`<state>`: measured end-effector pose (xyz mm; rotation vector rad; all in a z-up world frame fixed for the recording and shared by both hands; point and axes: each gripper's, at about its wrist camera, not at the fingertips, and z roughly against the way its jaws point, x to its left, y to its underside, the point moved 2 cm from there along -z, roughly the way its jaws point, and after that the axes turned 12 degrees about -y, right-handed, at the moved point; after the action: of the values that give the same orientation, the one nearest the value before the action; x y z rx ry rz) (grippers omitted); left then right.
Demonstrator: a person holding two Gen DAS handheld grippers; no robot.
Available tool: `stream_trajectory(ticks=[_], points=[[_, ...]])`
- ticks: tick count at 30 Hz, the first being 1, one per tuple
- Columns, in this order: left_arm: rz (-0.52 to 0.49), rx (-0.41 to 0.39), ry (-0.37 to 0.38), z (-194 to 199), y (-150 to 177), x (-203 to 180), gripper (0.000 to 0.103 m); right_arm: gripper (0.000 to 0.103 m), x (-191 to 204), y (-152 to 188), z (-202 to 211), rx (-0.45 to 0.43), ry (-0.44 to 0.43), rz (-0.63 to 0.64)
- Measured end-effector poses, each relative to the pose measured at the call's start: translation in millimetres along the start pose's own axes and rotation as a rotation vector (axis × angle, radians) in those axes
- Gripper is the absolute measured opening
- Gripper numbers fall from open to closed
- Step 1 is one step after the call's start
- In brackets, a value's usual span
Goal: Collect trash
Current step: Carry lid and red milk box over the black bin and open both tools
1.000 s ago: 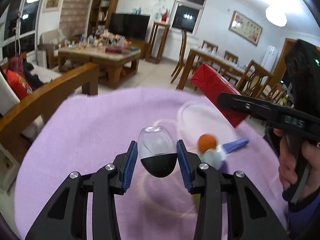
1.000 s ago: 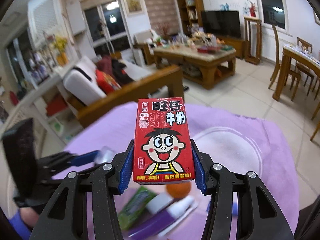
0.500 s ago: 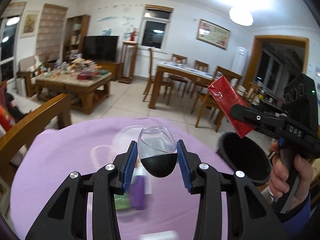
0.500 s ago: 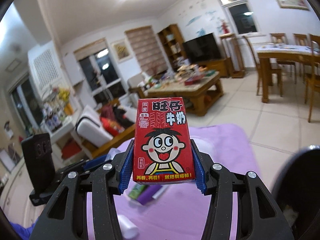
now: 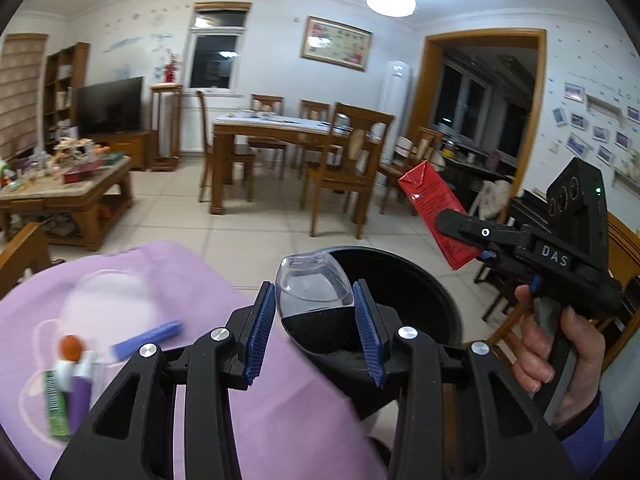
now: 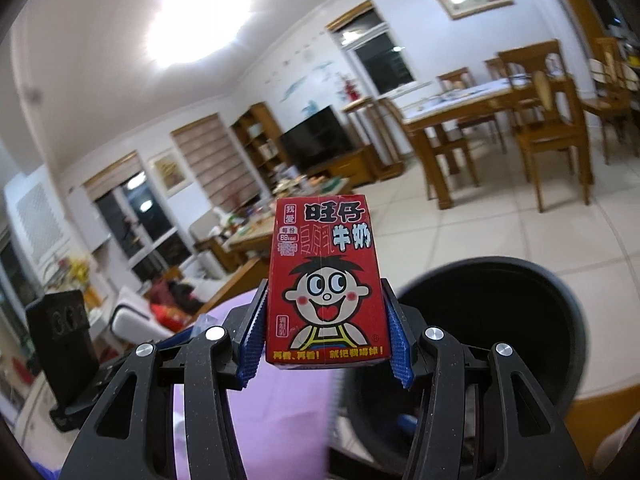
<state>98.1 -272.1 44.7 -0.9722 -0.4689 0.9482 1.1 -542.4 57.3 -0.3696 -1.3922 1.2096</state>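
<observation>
black bin (image 5: 420, 280) rim beside purple tablecloth (image 5: 192, 280)

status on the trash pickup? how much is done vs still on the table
Done: nothing visibly binned; the black bin's inside is too dark to read. In hand: left hand-held gripper clamps a clear plastic cup by the bin's rim; right hand-held gripper holds a red milk carton. Left: orange ball, blue tube, green wrapper on the purple cloth.

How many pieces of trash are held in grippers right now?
2. A clear cup is clamped in the left gripper, in front of the bin; a red milk carton is clamped in the right gripper.
</observation>
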Motion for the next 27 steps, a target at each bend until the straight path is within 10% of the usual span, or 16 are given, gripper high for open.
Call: stream_trajectory(ticks=[15, 27], points=[[-0.061, 0.158, 0.086, -88, 23, -61, 0.04, 0.051, -118, 35, 47, 0.007, 0.091, -0.168], [-0.08, 0.202, 0.082, -102, 36, -82, 0.04, 0.051, -121, 51, 19, 0.029, 0.111, -0.212]])
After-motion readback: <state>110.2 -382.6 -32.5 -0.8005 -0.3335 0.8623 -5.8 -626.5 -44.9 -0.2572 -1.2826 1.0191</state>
